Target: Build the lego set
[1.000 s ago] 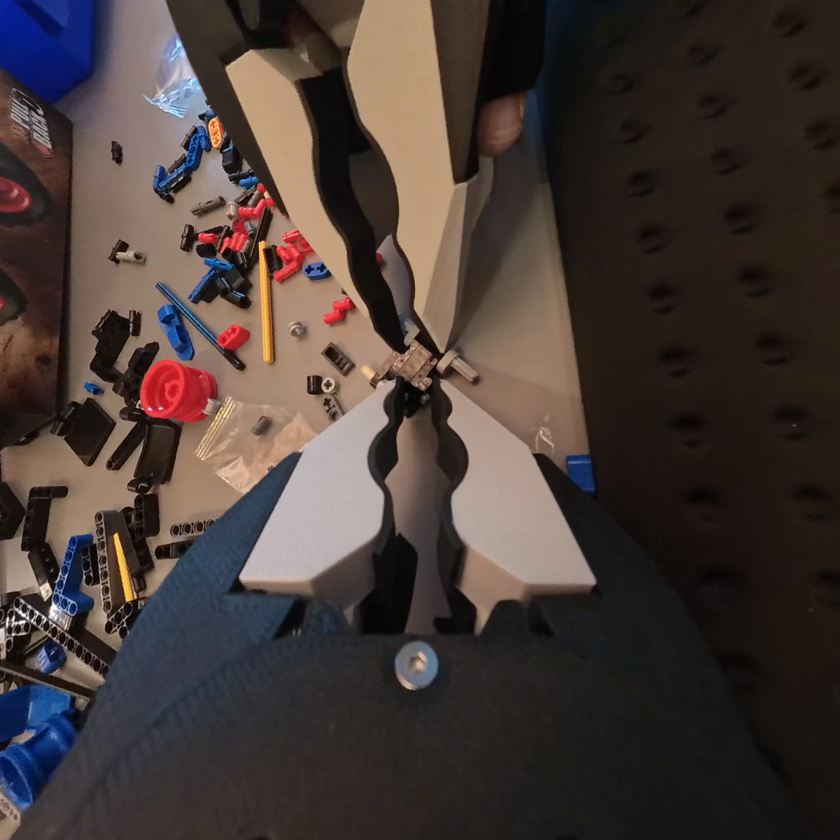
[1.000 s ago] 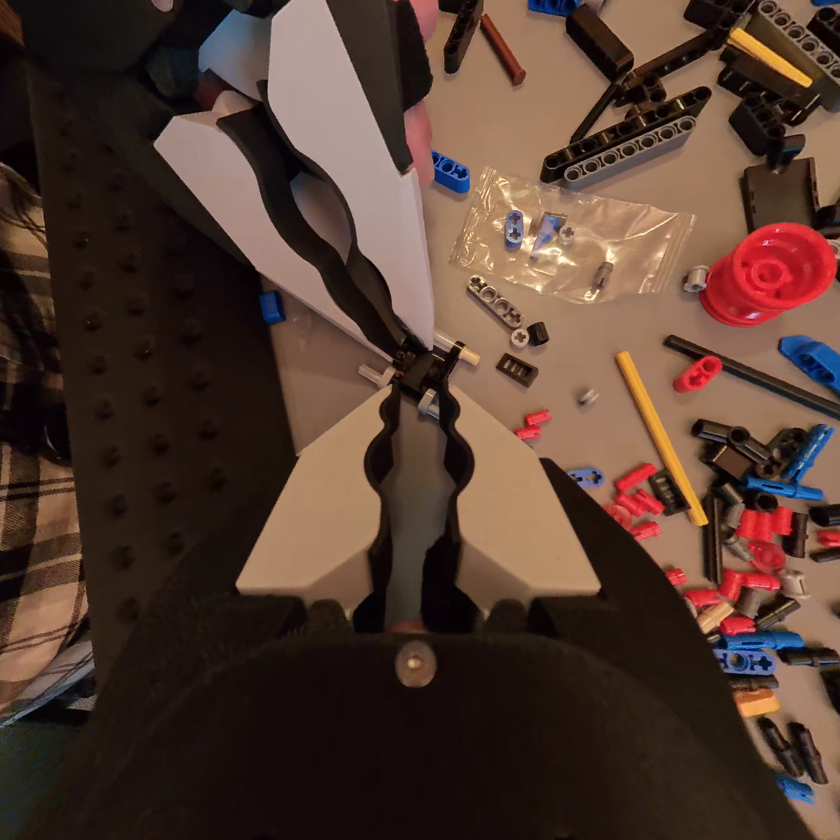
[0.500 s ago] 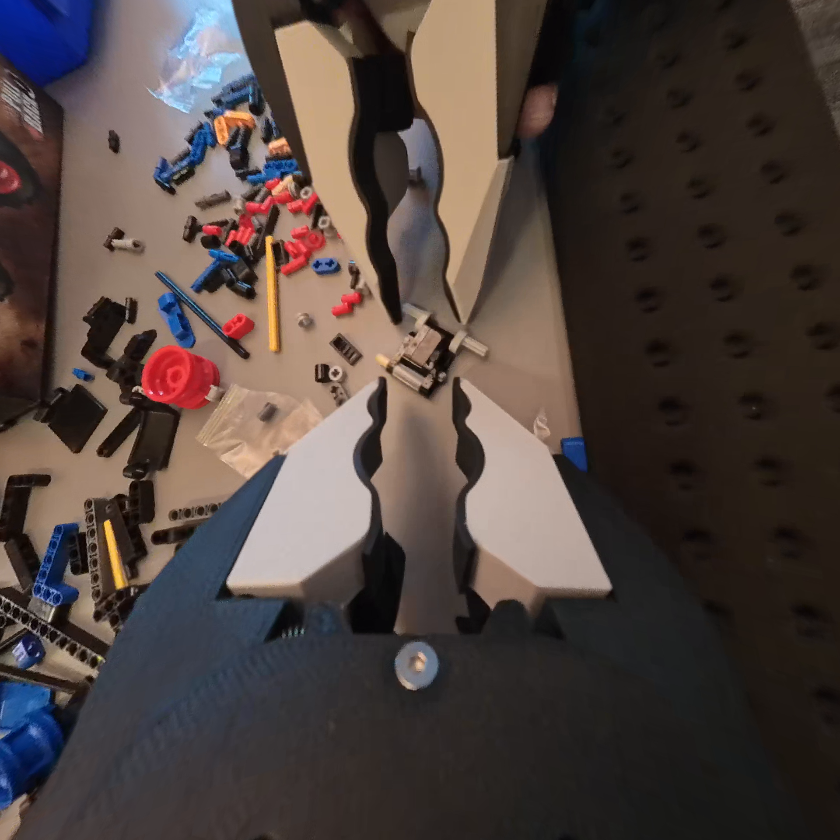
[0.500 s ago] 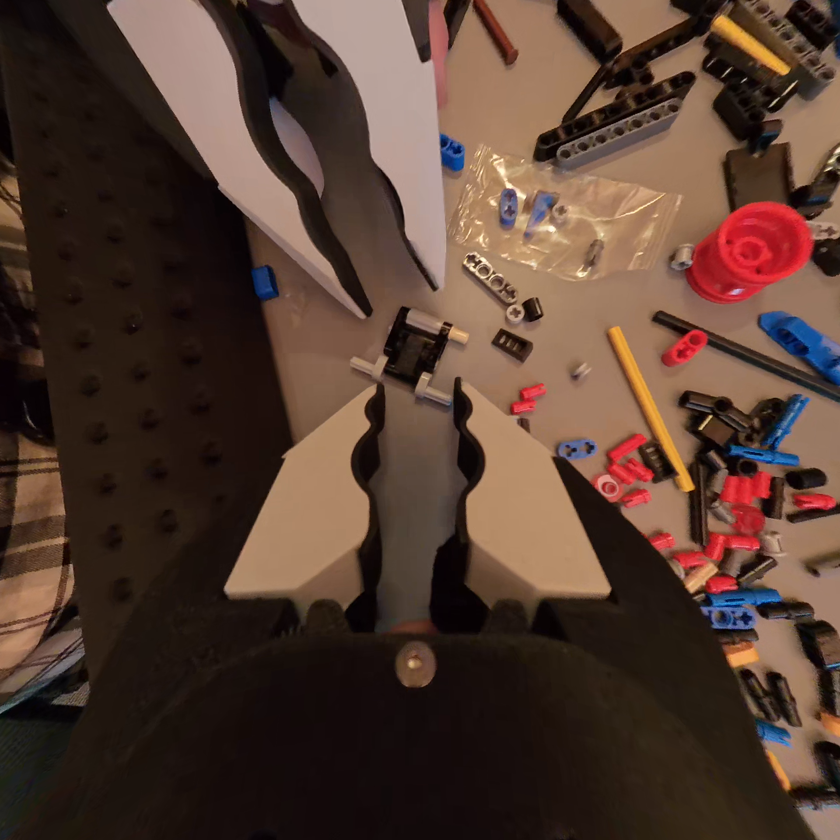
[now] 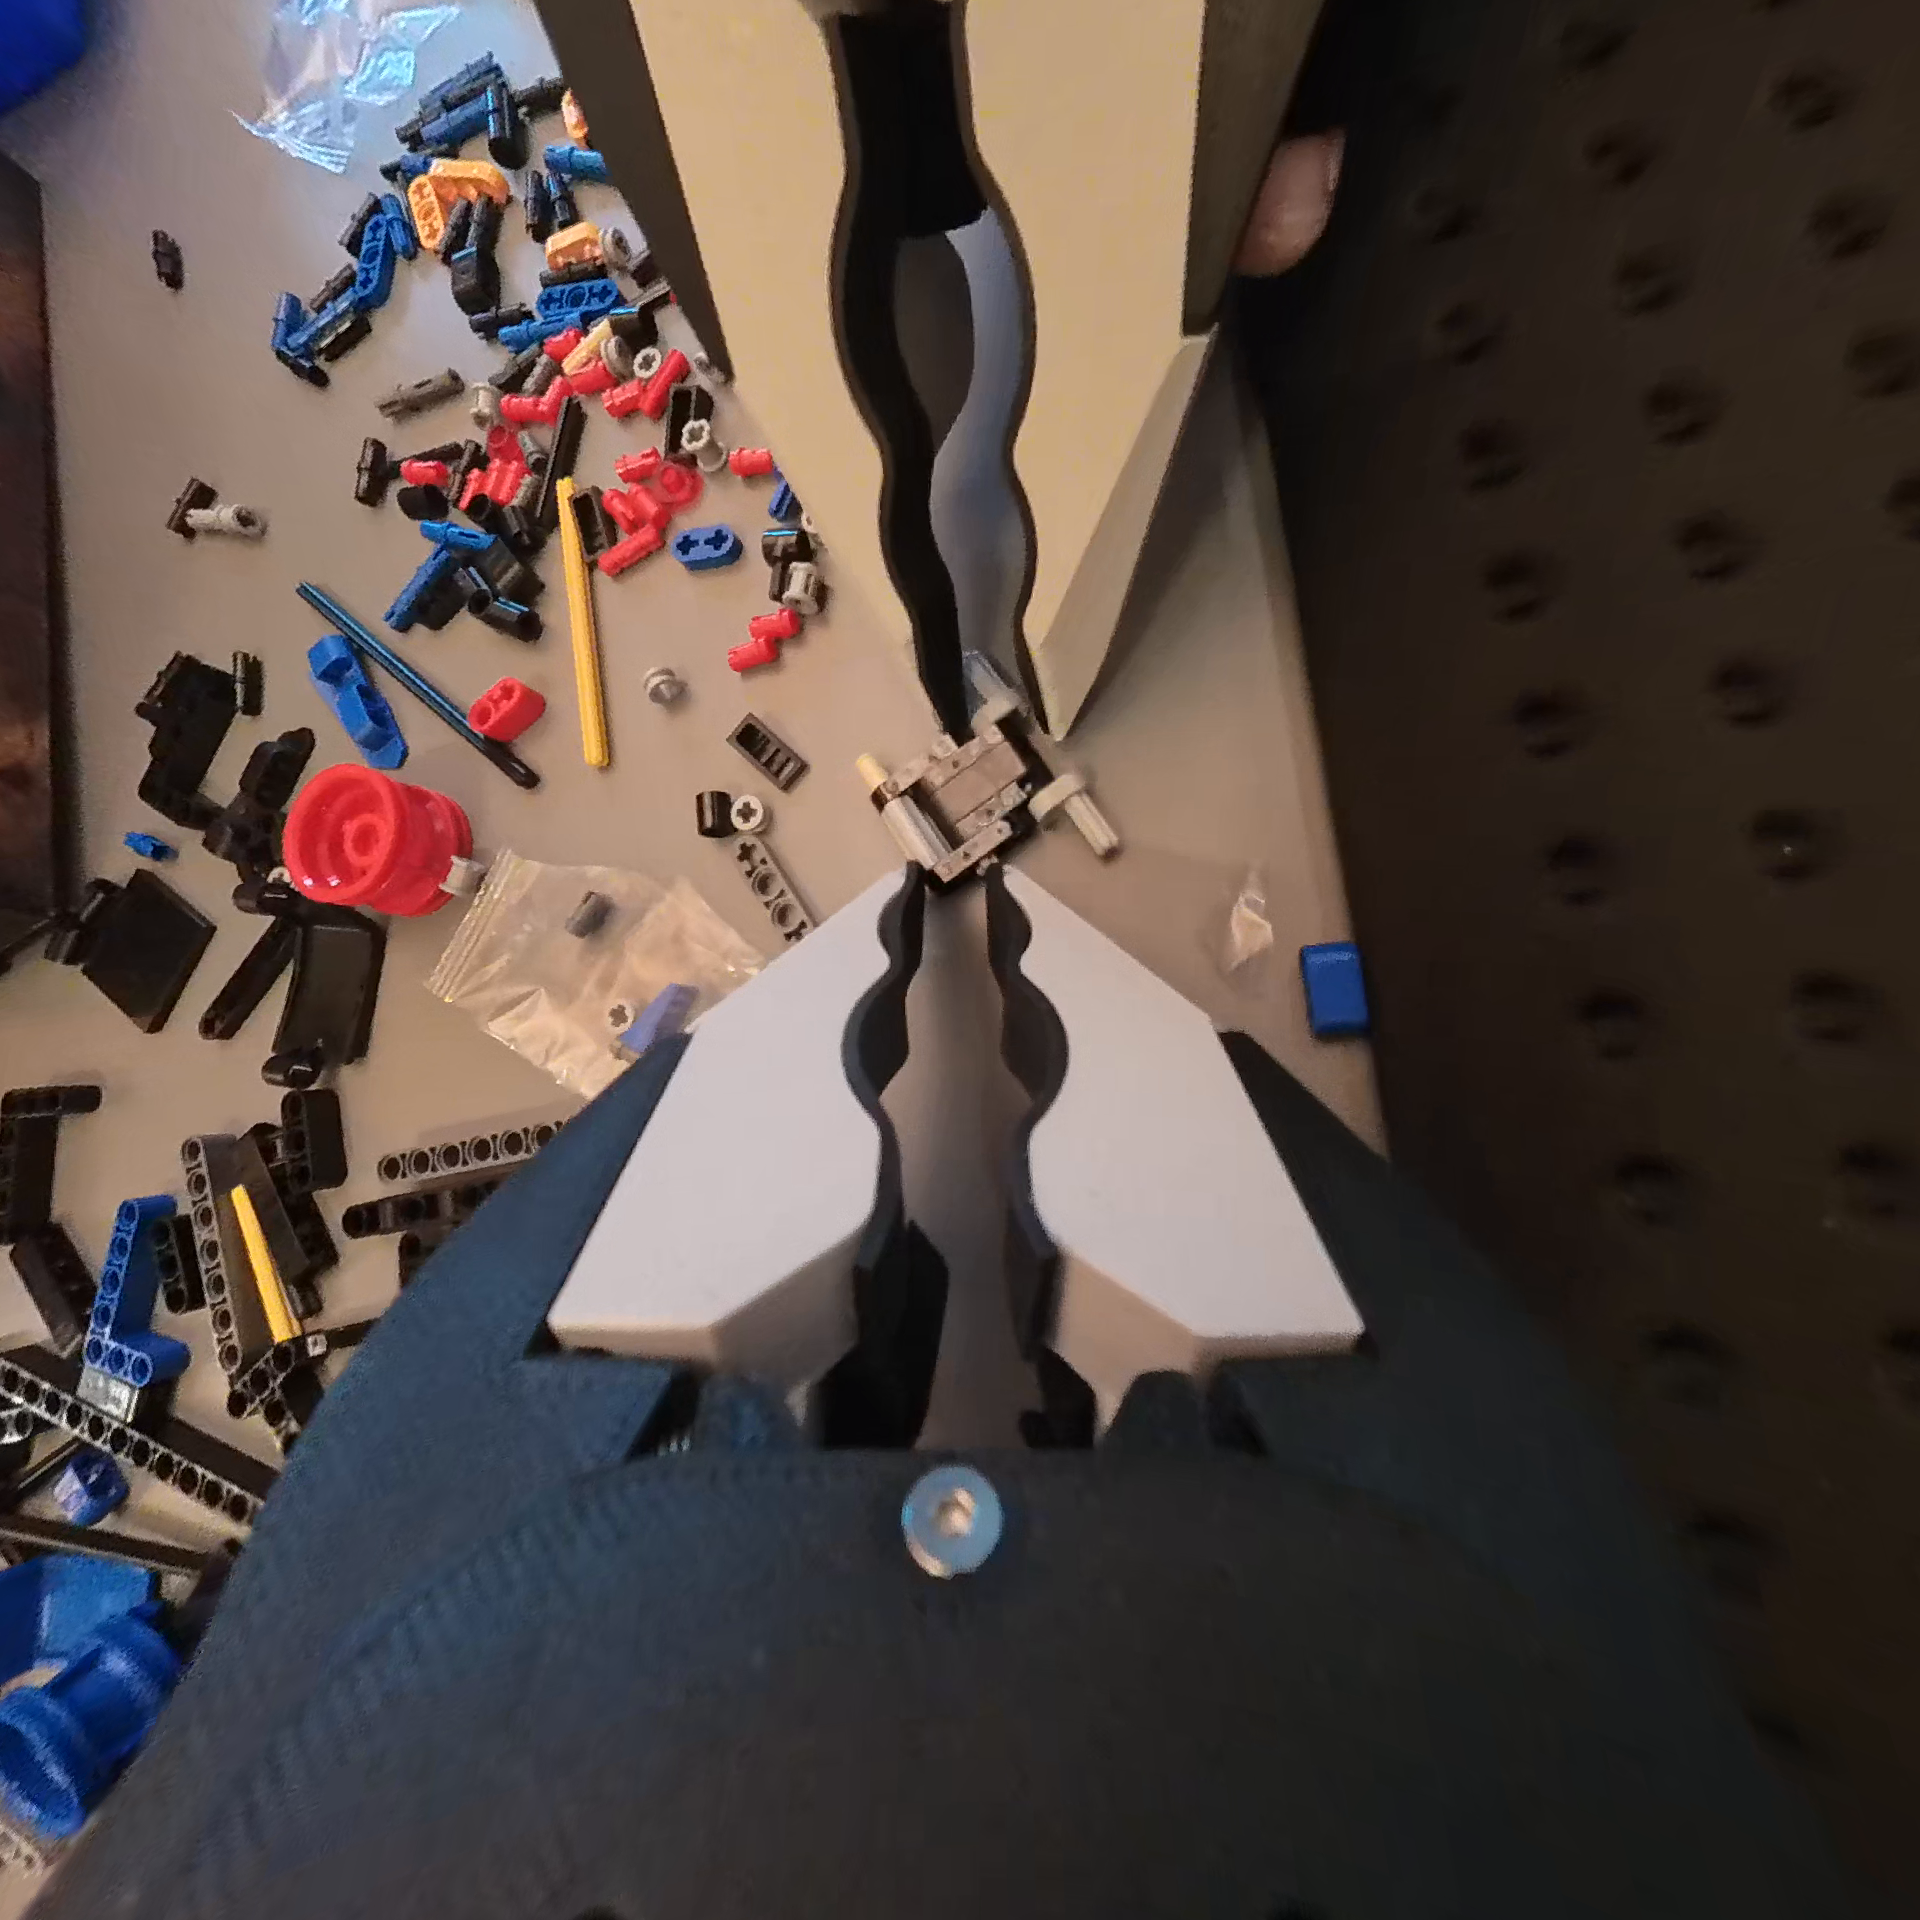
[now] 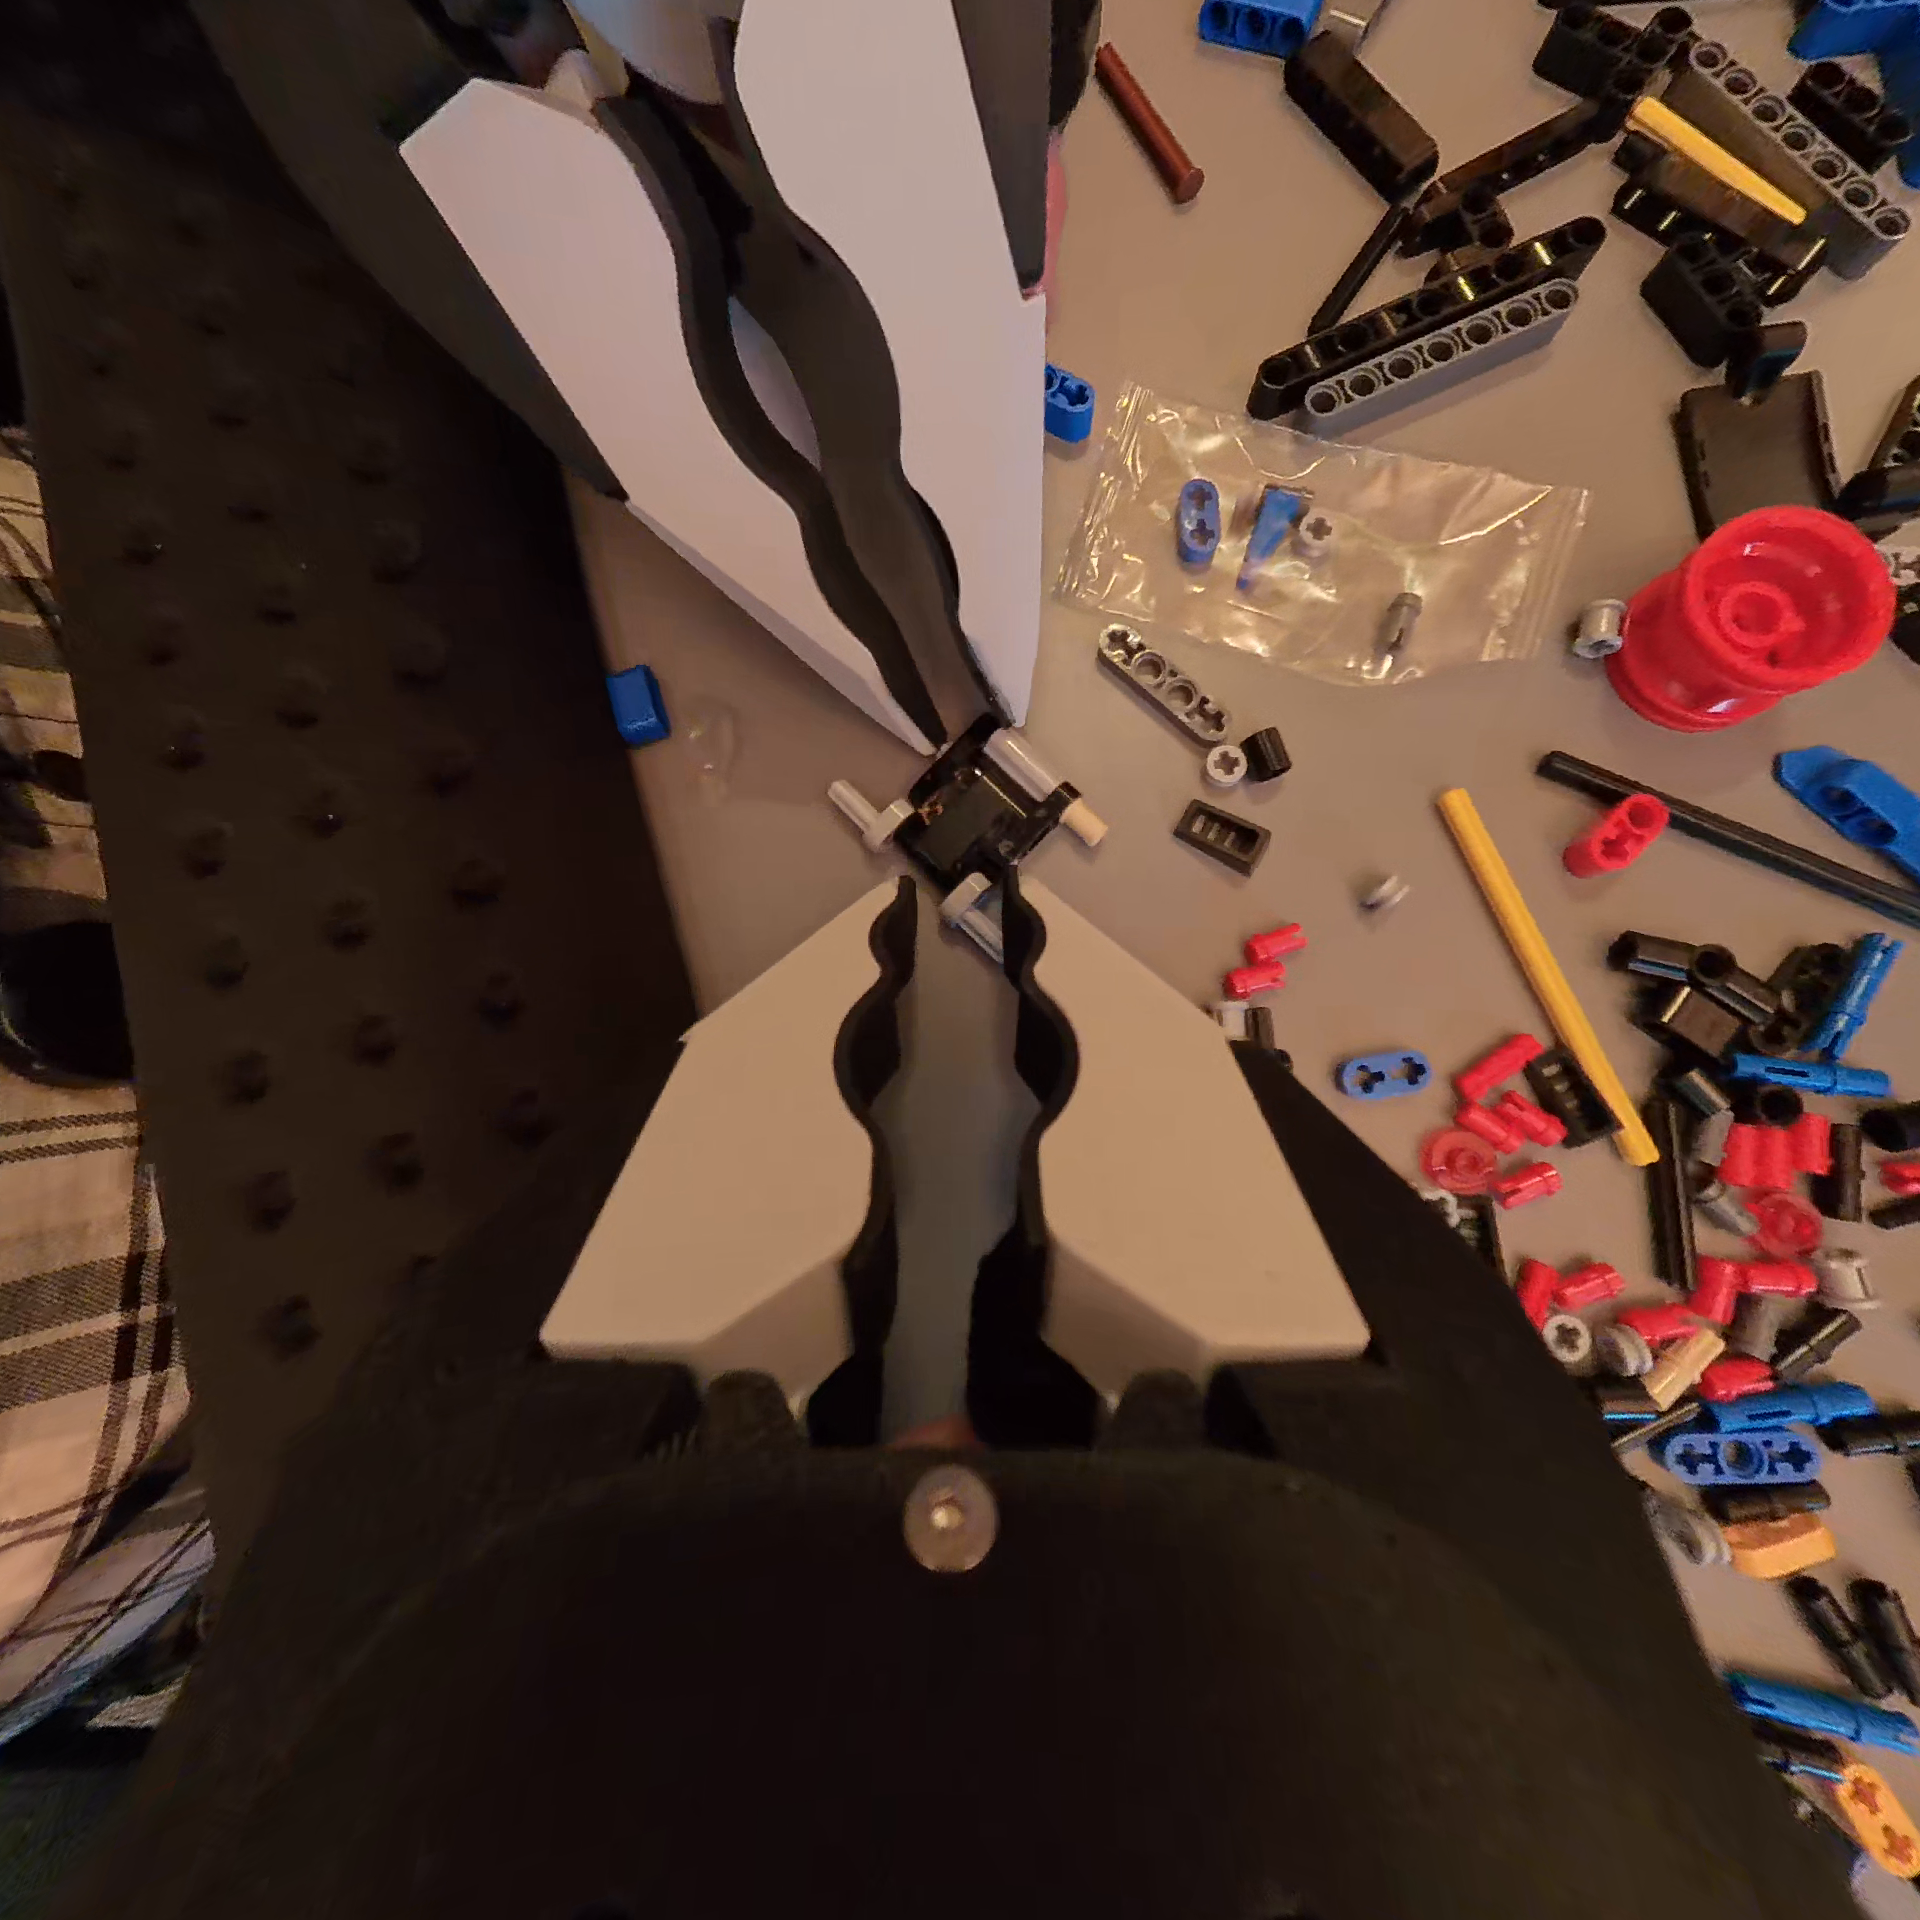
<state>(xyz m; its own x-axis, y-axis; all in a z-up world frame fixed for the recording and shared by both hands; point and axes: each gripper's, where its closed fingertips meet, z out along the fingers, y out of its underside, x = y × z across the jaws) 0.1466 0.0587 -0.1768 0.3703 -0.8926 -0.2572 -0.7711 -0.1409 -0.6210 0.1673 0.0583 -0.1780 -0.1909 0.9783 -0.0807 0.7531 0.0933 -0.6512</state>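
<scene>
Left wrist view, left to right. Loose parts lie scattered over the left of the worktop (image 5: pixel 665 821): a red wheel (image 5: pixel 376 837), a yellow axle (image 5: pixel 582 623), a clear bag (image 5: pixel 592 961), red pins and black beams. Near the worktop's right edge sits the sub-assembly (image 5: pixel 971 800), a small grey-and-black block with pale pins projecting from its sides. The left gripper (image 5: pixel 951 883) has its tips on the block's near end, the jaws nearly together with a narrow gap; a light pinch seems likely, but whether it truly grips cannot be told. The right gripper (image 5: pixel 987 701) meets the block's far end. A blue tile (image 5: pixel 1330 987) lies at the right edge, beside the dark studded mat (image 5: pixel 1662 831).

Right wrist view, left to right. The mat borders the worktop's left edge, with the blue tile just beside it. The sub-assembly rests between the two grippers; the left one enters from above and touches its top corner. The right gripper's (image 6: pixel 954 902) jaws are narrowly parted around a pale pin at the block's near corner; a firm hold cannot be confirmed. Bag, wheel and axle lie to the right.

Step in hand, as judged: re-seating both grips on the sub-assembly. The next move calls for a secure two-sided hold before pins are pressed home.
</scene>
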